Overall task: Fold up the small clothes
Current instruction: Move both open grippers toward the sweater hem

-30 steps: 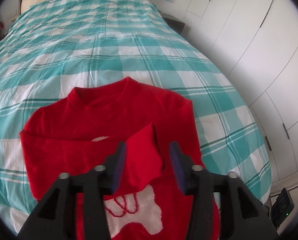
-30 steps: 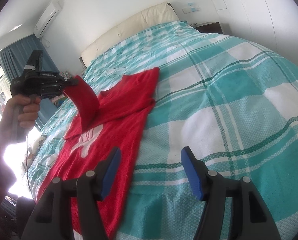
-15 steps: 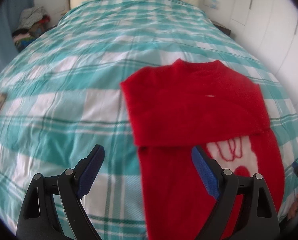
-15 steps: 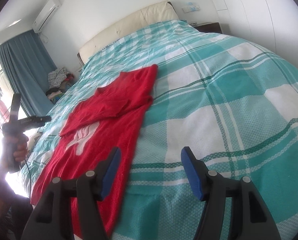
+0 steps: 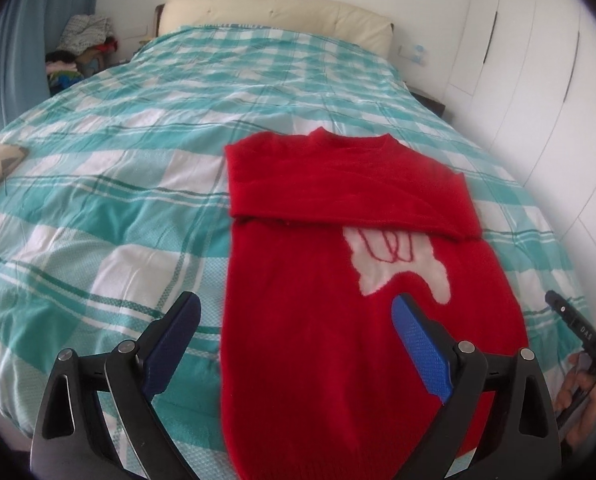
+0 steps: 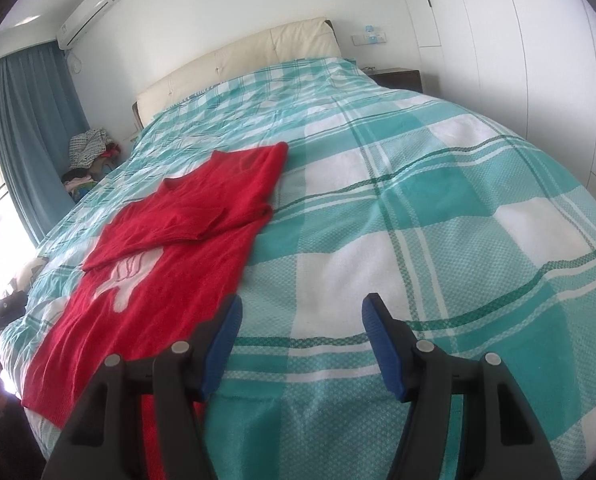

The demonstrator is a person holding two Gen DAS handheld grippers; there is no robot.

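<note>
A red sweater (image 5: 330, 288) was laid flat on the bed (image 5: 109, 184), on its teal and white checked cover, with the neck turned toward the cream headboard (image 5: 273, 10) and the hem reaching the near edge. Both sleeves were seen folded across the chest, so that a red band lay over the top of the white pattern (image 5: 398, 268) on the front.

The left gripper (image 5: 295, 340) was held above the lower left part of the sweater. Its jaws had just been opening and were spread wide; nothing was pinched between them, and the sweater's left edge and a strip of cover were seen through the gap below.

The right gripper (image 6: 302, 346) was held over the bare cover just to the right of the sweater (image 6: 169, 240). Its jaws were spread apart and nothing was gripped; its left finger (image 6: 221, 340) was seen close beside the sweater's right edge.

A blue curtain (image 6: 25, 128) hung at the far left, with a heap of clothes (image 6: 89, 152) beside the bed's head, and white wardrobe doors (image 5: 538, 80) were seen along the right wall.
</note>
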